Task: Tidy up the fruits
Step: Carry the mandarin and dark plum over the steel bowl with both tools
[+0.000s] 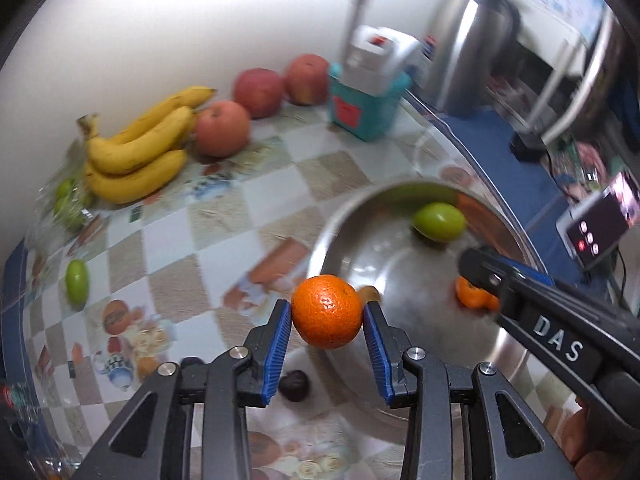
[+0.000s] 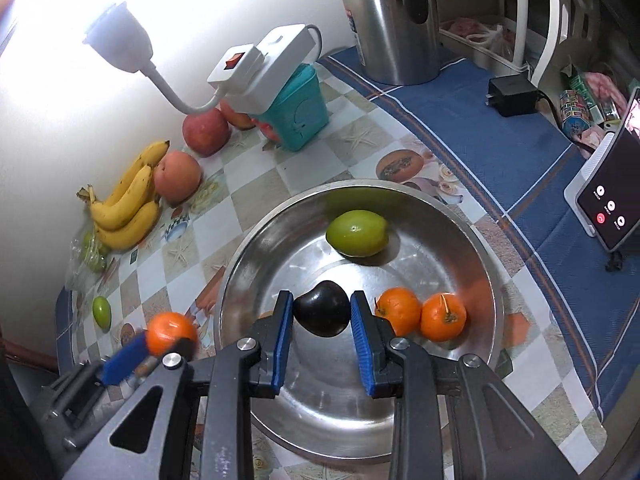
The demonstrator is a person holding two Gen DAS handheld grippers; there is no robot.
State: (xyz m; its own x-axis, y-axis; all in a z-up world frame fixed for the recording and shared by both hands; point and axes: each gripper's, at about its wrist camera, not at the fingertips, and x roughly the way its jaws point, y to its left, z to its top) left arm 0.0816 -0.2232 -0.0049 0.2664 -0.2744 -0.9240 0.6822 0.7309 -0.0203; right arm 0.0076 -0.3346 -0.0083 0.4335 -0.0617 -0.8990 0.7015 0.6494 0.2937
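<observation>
Your left gripper (image 1: pixel 327 330) is clamped on a tangerine (image 1: pixel 326 311), blue pads against both its sides, held at the near-left rim of the steel bowl (image 2: pixel 256 256). The tangerine is round, with no clear long axis; a pale spot faces the camera. Your right gripper (image 2: pixel 320 320) pinches a dark plum (image 2: pixel 322 308) over the bowl's floor, its tapered end pointing up and left. In the bowl lie a green fruit (image 2: pixel 357 233), long axis running left to right, and two tangerines (image 2: pixel 420 316) touching side by side.

Bowl (image 2: pixel 240 280) centre bare; fruit at rim
</observation>
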